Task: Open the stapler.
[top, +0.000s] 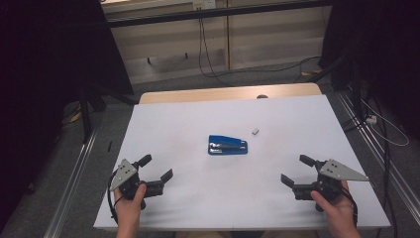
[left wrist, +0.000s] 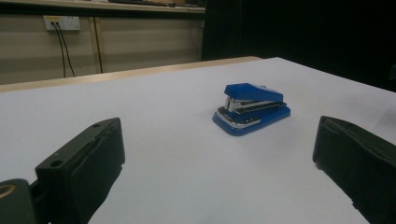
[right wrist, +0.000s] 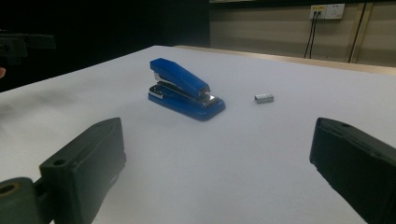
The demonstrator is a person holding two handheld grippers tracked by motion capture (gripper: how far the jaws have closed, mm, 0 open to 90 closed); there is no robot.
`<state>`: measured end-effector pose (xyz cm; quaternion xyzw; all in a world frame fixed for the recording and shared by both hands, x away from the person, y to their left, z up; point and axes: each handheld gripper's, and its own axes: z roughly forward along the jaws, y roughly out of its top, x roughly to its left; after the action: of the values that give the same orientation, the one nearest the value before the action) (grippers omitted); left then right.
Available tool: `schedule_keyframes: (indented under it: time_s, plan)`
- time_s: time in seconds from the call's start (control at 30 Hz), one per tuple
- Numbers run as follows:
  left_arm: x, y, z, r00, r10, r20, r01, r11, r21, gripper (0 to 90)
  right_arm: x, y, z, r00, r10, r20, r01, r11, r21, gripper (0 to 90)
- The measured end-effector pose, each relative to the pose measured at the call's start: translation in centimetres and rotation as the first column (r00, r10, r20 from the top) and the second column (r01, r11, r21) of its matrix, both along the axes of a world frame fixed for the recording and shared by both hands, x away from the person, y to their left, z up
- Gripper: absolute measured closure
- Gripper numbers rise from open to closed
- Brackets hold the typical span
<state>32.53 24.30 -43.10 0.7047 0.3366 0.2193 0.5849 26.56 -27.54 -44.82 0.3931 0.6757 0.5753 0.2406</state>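
Both grippers (top: 157, 167) (top: 294, 169) gaping empty, stapler (top: 227, 145) between, staple block (right wrist: 264, 97) plain in right gripper view

Left gripper (top: 157, 167) and right gripper (top: 294, 169), both wide open.

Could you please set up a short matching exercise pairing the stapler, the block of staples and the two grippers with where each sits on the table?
Things:
1. stapler
2. block of staples
3. left gripper
4. right gripper

Places or states:
A. near right corner of the table, jaws open, holding nothing
B. middle of the table
C. near left corner, jaws open, holding nothing
D. just beyond the stapler, to its right, apart from it

Pairs: 1-B, 2-D, 3-C, 4-A
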Motion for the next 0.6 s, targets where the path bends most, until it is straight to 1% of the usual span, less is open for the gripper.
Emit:
schedule_keyframes:
  time_s: [0.03,0.1,0.17,0.23,0.3,0.33,0.4,0.47,0.6]
  plan:
    - [0.0,0.0,0.0,1.0,0.001,0.003,-0.001,1.0,0.0,2.4,0.0,0.0,0.0,1.0,-0.001,0.001,0.001,1.0,-0.003,2.8]
    - [0.0,0.0,0.0,1.0,0.002,-0.001,-0.002,0.9999,-0.012,2.4,0.0,0.1,0.0,1.0,0.001,-0.006,-0.001,1.0,-0.007,2.9]
    - [0.0,0.0,0.1,1.0,-0.001,0.001,0.001,1.0,-0.007,2.4,0.1,0.2,0.0,1.0,0.009,-0.003,-0.009,1.0,-0.02,3.0]
    - [0.1,-0.1,0.1,1.0,-0.004,0.002,0.004,1.0,-0.006,2.4,0.2,0.2,0.0,0.9999,0.014,-0.004,-0.014,1.0,-0.022,3.3]
    - [0.3,-0.2,0.1,1.0,-0.008,-0.001,0.008,0.9999,-0.01,2.4,0.4,0.5,0.1,0.9997,0.025,-0.004,-0.025,0.999,-0.046,3.5]
    - [0.3,-0.2,0.2,0.9999,-0.013,0.0,0.013,0.9999,-0.004,2.4,0.5,0.6,0.1,0.9997,0.024,-0.001,-0.024,0.998,-0.055,3.6]
    - [0.4,-0.3,0.2,0.9998,-0.019,0.001,0.019,0.9998,-0.002,2.4,0.6,0.6,0.1,0.9997,0.025,-0.004,-0.025,0.998,-0.059,3.6]
    - [0.5,-0.4,0.3,0.9998,-0.021,-0.001,0.021,0.9998,-0.003,2.4,0.9,0.9,0.2,0.9996,0.029,-0.008,-0.029,0.996,-0.079,3.6]
    - [0.7,-0.7,0.5,0.9996,-0.027,0.003,0.027,0.9996,-0.005,2.4,1.3,1.0,0.5,0.9996,0.028,0.001,-0.028,0.995,-0.097,3.6]
